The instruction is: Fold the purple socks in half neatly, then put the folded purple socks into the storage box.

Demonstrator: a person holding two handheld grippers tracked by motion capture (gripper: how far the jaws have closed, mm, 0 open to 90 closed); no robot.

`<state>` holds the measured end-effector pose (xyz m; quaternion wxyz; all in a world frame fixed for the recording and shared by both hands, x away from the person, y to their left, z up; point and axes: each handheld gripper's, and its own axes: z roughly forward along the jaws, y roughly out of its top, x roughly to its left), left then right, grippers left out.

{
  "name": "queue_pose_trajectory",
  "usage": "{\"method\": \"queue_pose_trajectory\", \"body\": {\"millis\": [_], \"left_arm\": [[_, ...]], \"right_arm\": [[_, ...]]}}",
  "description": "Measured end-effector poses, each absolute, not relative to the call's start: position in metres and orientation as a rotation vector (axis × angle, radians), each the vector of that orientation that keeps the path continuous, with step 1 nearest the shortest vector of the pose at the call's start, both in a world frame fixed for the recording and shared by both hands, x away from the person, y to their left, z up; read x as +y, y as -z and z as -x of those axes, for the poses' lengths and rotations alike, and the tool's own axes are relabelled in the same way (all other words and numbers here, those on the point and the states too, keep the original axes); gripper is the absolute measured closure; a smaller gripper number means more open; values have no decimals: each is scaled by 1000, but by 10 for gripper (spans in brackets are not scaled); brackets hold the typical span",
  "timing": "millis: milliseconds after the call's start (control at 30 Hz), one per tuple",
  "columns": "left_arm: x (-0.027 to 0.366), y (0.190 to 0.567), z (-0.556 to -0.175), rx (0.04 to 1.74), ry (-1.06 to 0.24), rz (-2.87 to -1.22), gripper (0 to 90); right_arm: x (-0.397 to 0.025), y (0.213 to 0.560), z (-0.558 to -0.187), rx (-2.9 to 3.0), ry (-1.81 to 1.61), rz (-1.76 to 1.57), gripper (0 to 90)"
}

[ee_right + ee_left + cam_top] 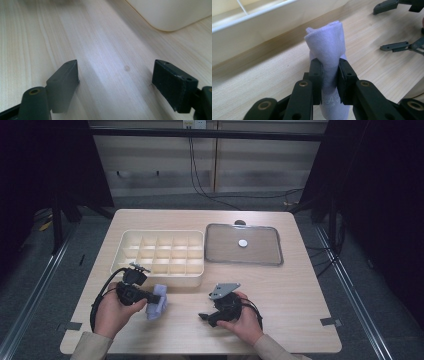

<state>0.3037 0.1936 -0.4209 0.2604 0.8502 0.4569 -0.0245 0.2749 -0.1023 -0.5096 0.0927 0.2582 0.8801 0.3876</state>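
Left hand-held gripper (329, 77): jaws closed on a rolled pale lilac cloth (328, 47), pinched at mid-length, roll standing roughly upright between the pads. Faint print shows on the lower part of the cloth; not legible. In the high view this gripper (152, 296) sits at the near left of the bench (280, 285), with the cloth (158, 302) just in front of the near wall of the divided tray.

Right hand-held gripper (115, 82): jaws wide apart, nothing between them, hovering low over bare wood. In the high view it (206, 316) lies near the front edge, well apart from the cloth.

Divided tray (165, 276): cream, many small compartments, all apparently empty.

Clear lid (220, 245): flat on the bench, just right of the tray, a white round spot at its centre.

Handling note (judgement): the likely step is placing the roll into a compartment. Keep the pinch firm so the roll does not unwind; lift clear of the tray wall before moving over it; lower the roll end-first into one cell. The free gripper could steady the tray.
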Motion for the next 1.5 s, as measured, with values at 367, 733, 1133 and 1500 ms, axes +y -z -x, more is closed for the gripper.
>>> {"method": "queue_pose_trajectory", "body": {"millis": [367,733,1133,1500], "left_arm": [[202,415,-311,1237,65,-2297,758],[214,404,-319,1244,57,-2293,758],[229,390,-327,1273,47,-2307,758],[235,378,-335,1282,43,-2310,758]], "right_arm": [[-111,511,-273,2609,-1144,-777,141],[-112,511,-273,2605,-1137,-780,138],[-112,511,-273,2605,-1141,-781,138],[-112,511,-273,2605,-1141,-780,138]]}}
